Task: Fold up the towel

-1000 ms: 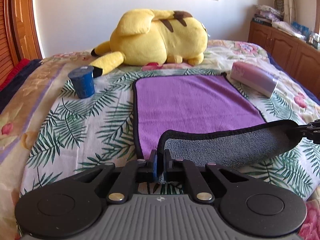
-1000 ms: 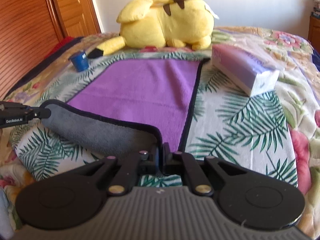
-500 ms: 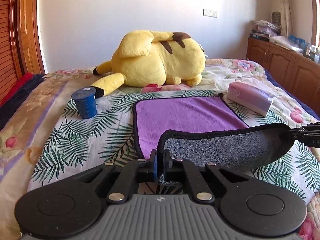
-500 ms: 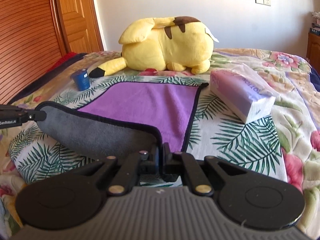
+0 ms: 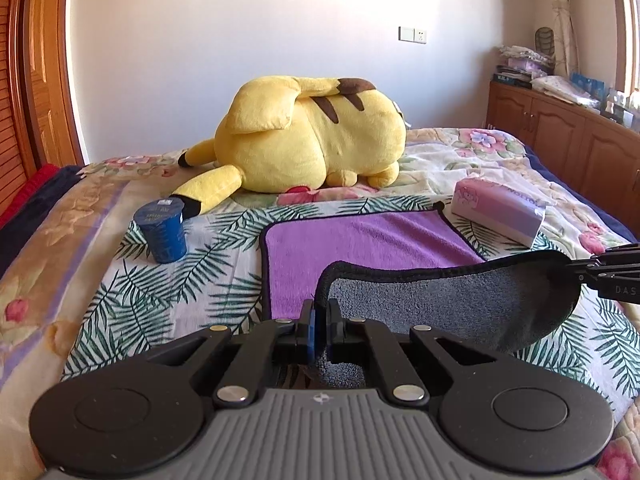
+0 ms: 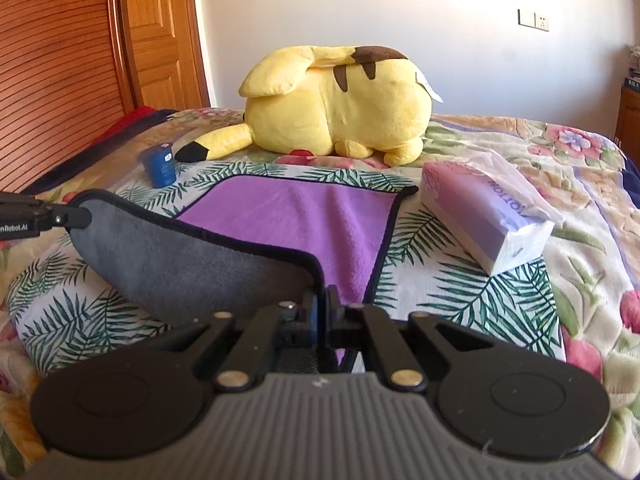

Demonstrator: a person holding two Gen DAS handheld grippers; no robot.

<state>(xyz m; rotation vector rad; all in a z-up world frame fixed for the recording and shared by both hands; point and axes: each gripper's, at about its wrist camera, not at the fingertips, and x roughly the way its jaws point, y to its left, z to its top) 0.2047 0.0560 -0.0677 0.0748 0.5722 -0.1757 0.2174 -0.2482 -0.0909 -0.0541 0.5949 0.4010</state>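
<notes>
A purple towel (image 5: 360, 240) with a grey underside and dark trim lies on the bed; it also shows in the right wrist view (image 6: 296, 216). Its near edge is lifted and hangs between both grippers, grey side (image 5: 440, 300) up. My left gripper (image 5: 319, 310) is shut on the near left corner. My right gripper (image 6: 320, 300) is shut on the near right corner. Each gripper's tip shows in the other view, the right gripper (image 5: 576, 270) and the left gripper (image 6: 80, 216). The far half of the towel lies flat.
A yellow plush toy (image 5: 308, 136) lies beyond the towel. A blue cup (image 5: 162, 232) stands to the towel's left. A purple tissue pack (image 5: 500, 216) lies at its right. Wooden cabinets (image 5: 560, 136) stand at the right, a wooden door (image 6: 80, 60) at the left.
Both grippers have risen and moved toward the far side, carrying the lifted near edge over the flat part. More of the wall shows and less purple is visible.
</notes>
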